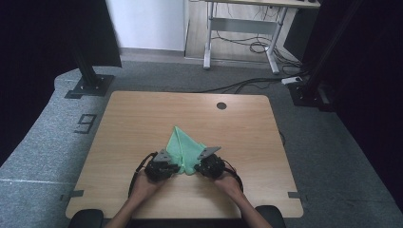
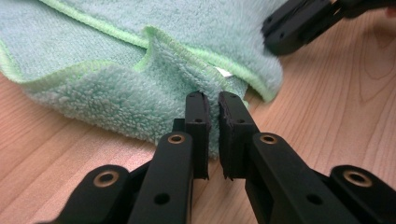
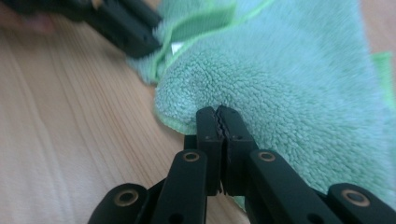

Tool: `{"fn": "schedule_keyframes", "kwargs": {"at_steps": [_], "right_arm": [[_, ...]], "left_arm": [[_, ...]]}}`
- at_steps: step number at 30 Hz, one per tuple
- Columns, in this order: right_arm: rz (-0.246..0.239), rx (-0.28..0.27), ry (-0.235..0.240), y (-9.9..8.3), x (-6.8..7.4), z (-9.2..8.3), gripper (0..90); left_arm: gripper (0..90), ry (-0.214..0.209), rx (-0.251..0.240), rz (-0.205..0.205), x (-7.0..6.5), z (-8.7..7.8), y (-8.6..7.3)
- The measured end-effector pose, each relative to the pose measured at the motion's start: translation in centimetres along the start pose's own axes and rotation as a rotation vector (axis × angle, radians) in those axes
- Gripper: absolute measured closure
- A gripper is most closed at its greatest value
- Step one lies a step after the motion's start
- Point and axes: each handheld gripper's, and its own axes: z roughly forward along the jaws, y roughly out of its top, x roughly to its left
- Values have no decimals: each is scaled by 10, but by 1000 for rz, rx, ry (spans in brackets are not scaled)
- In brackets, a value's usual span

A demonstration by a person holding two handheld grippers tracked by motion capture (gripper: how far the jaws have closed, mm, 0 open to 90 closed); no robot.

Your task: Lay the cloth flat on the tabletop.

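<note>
Item: mint-green fluffy microfibre cloth (image 1: 184, 151), crumpled, at 6 o'clock of the pale wooden table (image 1: 142, 118). I have the left gripper (image 1: 166, 166) and the right gripper (image 1: 205, 165) each pinching its near edge. Round cable hole (image 1: 221, 105) at 12 o'clock. Floor marking "9" (image 1: 85, 123) at 9 o'clock. Small white tag (image 2: 223, 71), unreadable.

The high view was dim and soft, its corners falling into near black while the pale wooden tabletop (image 1: 142, 123) took even light with only faint shadows. Both gripper views were brighter and warm. In the left gripper view the fluffy mint-green towel (image 2: 102, 93) was sharp near the lens and blurred farther off. The right gripper view was smeared toward its top and left edges.
</note>
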Motion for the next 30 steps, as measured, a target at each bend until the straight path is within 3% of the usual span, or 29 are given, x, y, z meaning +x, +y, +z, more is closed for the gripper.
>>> {"fn": "schedule_keyframes", "kwargs": {"at_steps": [9,12,23,27,29,30], "right_arm": [[32,-80,-68,10,-24,-37,873],[35,-99,-98,11,-31,-46,873],[105,-194,-182,11,-60,-85,874],[132,-201,-215,9,-68,-91,875],[136,-187,-233,8,-72,-88,875],[141,-173,-246,6,-76,-85,875]], "left_arm": [[818,-10,11,4,2,-1,2],[829,10,3,13,3,-4,6],[837,49,-190,-20,16,-59,26],[832,75,-213,-34,24,-68,27],[827,83,-209,-34,25,-67,27],[823,108,-176,-36,30,-62,23]]}}
